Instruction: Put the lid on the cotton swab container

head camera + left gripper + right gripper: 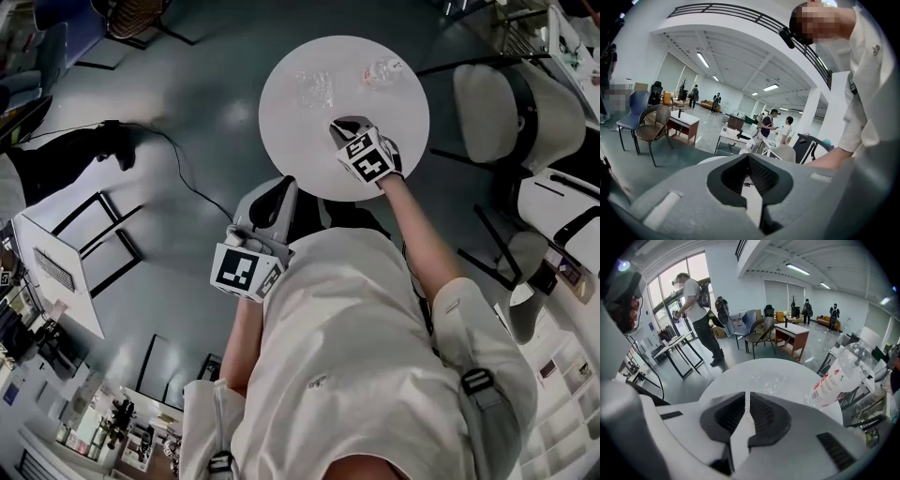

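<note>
Right tool point(747, 400): jaws drawn to a thin slit, nothing between them; it hangs over the near part of the round white counter point(281, 122). Left tool point(749, 158): jaws pressed together, empty, off the counter's near edge.

Cotton swab container point(314, 87): clear plastic, standing toward the counter's far side, apart from both tools. Lid not distinguishable from the body. A plastic bottle point(382, 70) lies near it.

Judgement: light, stiff, slick and thin-walled. Take the lid by its outer edges with a gentle squeeze, and steady the base with the other tool.
</note>
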Motion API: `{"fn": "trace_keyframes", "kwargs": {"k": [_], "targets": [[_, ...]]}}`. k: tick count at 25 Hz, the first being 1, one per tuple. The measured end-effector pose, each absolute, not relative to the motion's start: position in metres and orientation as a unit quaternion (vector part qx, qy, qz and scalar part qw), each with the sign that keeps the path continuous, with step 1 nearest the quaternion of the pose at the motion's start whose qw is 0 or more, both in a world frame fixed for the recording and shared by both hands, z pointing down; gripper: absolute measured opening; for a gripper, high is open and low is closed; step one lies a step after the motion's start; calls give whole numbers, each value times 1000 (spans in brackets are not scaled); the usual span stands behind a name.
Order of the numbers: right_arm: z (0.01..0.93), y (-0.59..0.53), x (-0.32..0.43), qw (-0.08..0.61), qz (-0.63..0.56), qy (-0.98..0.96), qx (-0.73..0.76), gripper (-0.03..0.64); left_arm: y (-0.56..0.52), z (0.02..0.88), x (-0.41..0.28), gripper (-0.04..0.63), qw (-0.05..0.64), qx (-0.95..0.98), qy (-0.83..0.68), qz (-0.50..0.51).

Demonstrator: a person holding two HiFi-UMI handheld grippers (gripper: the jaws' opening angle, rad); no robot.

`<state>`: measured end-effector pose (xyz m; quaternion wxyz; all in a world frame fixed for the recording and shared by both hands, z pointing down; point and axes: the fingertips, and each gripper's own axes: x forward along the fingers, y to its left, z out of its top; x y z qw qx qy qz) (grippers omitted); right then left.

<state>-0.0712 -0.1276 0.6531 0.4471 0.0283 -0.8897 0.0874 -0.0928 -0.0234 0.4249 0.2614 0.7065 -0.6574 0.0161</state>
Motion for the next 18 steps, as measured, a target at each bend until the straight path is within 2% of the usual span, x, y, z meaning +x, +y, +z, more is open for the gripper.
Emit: {"fn": "trace_keyframes", "kwargs": {"k": [18], "targets": [[580, -115, 11, 399, 74, -914, 25, 26, -9, 407, -28, 11, 233, 690, -685, 3]]}}
